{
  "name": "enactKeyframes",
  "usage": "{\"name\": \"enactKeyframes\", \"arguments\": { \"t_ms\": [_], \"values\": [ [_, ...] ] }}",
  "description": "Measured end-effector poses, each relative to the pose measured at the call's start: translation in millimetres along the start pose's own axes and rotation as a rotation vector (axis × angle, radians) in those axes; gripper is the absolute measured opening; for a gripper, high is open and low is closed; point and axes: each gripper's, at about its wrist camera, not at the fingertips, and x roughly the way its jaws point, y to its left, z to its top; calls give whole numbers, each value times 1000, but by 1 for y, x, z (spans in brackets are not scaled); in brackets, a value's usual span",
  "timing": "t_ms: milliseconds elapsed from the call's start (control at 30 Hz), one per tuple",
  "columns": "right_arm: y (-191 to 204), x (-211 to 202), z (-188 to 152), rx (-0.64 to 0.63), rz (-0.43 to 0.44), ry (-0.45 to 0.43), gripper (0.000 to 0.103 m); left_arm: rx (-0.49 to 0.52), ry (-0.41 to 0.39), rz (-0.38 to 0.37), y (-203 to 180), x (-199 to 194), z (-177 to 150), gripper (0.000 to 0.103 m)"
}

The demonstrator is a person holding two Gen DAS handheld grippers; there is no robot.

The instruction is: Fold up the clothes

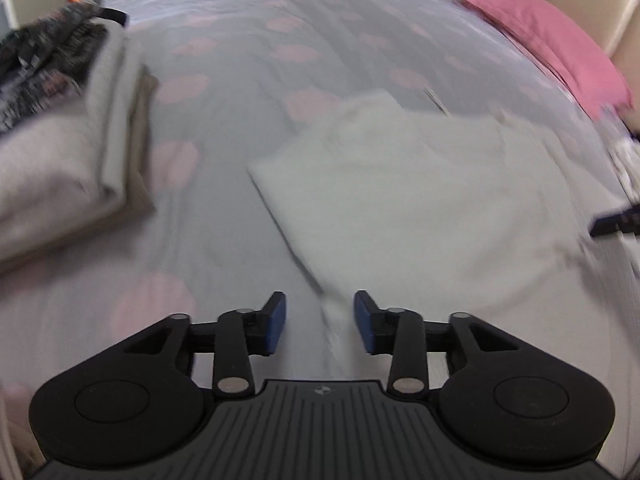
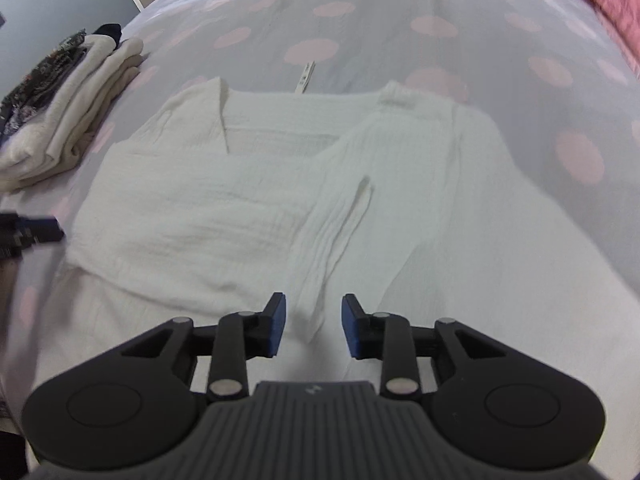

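Both grippers are held with jaws apart and nothing is gripped: the left gripper point(image 1: 320, 322) hangs at the left edge of the white garment point(image 2: 280, 184), the right gripper point(image 2: 314, 322) over its middle. One white garment is seen, spread flat on the dotted bedspread point(image 2: 360, 20), crinkled in texture, one sleeve point(image 2: 340, 232) folded inward. One stack of folded clothes point(image 2: 68, 112) is found at the left. One pink pillow point(image 1: 552, 40) is glimpsed far right.

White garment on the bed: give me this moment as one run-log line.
stage: mid-fold | white garment: flat on bed, sleeve folded in | left gripper: open, empty | right gripper: open, over sleeve | folded pile: left
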Motion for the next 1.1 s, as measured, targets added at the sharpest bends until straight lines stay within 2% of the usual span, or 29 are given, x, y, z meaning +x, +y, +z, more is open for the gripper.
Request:
{"name": "enactKeyframes", "arguments": {
  "t_ms": [67,133,167,200,267,300,333,367,467,567,700,900,967,1100],
  "values": [
    [-2,4,-5,35,10,-5,36,23,6,2,-9,4,-13,44],
    [-4,12,-9,78,18,-7,37,0,3,28,-12,9,-18,42],
    [-5,16,-10,99,23,-8,36,-11,1,41,-13,11,-20,35],
    [-7,20,-12,120,27,-9,35,-23,0,54,-14,14,-23,22],
    [-9,27,-16,161,46,3,19,-75,1,64,-8,15,-24,13],
    [-10,30,-18,175,52,5,2,-105,1,67,-5,15,-23,8],
    [-9,30,-20,167,23,6,1,-135,2,70,-1,15,-23,7],
    [-8,31,-22,158,-7,7,1,-165,3,72,3,15,-23,7],
    [-14,25,-28,180,1,3,1,-251,8,56,13,14,-25,6],
    [-15,7,-36,179,7,1,7,-230,14,76,7,7,-26,11],
    [-25,-36,-59,119,-44,-36,20,-179,-10,108,-7,-14,-34,20],
    [-91,-114,-95,189,-165,-105,23,-147,-34,145,-21,-43,-49,24],
    [-119,-139,-107,236,-221,-145,29,-150,-47,149,-24,-52,-53,26],
    [-180,-183,-133,347,-331,-212,30,-178,-47,162,-28,-60,-58,26]
  ]
}}
